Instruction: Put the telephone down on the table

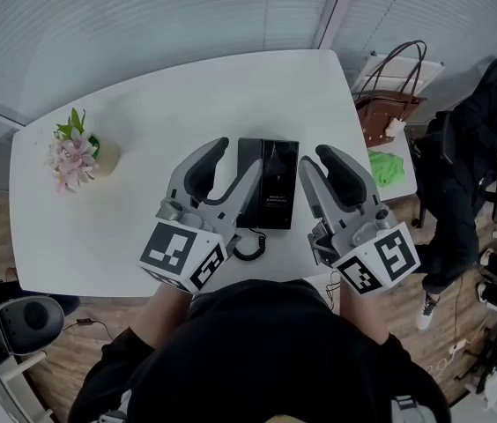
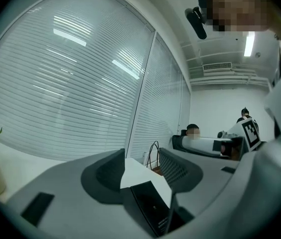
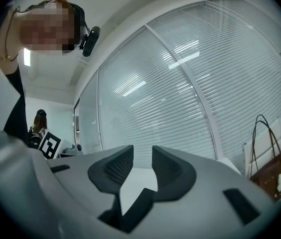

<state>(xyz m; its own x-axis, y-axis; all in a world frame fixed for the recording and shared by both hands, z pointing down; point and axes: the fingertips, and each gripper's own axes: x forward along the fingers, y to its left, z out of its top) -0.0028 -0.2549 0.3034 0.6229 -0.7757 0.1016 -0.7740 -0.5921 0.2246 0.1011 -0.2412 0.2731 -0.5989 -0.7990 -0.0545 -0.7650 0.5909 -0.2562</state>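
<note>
Left gripper [image 1: 238, 152] and right gripper [image 1: 313, 157], both released, flank the telephone [image 1: 268, 183] mid-frame; its cord [image 1: 250, 247] seems partly hidden under the left one. Vase [image 1: 106, 157], upper left, holds flowers [image 1: 70, 152].

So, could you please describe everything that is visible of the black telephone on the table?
The telephone is a flat black rectangular unit with a glossy top and small pale print too small to read. It lies flat on the white table, near its front edge, between the left gripper and the right gripper. A black coiled cord curls at its near end. Neither gripper clamps it.
</note>
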